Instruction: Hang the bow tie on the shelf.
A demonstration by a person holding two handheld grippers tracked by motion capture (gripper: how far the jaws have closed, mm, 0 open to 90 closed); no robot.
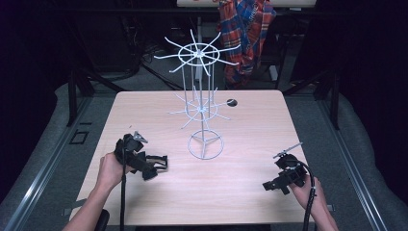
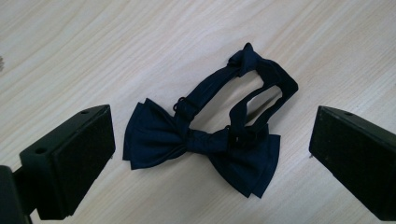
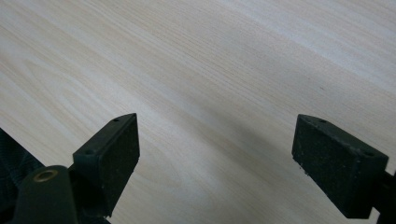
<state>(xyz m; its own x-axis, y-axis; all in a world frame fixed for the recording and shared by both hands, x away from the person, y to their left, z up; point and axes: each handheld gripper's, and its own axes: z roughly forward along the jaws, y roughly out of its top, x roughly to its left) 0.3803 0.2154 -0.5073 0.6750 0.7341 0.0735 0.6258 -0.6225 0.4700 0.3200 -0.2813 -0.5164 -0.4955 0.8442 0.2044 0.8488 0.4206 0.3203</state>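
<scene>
A: We see the left gripper (image 2: 210,154) jaws wide, navy bow tie (image 2: 205,140) flat on the table (image 1: 250,192) between them, untouched.
B: The right gripper (image 3: 215,154) also gapes wide over bare wood. We note a white wire rack (image 1: 202,96) mid-table.

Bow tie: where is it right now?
The navy bow tie lies flat on the wooden table, between the open jaws of the left claw; in the high view that's left of the wire rack's ring base.

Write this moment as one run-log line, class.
left claw: open, over bow tie | right claw: open, over bare table | wire rack: upright
</scene>
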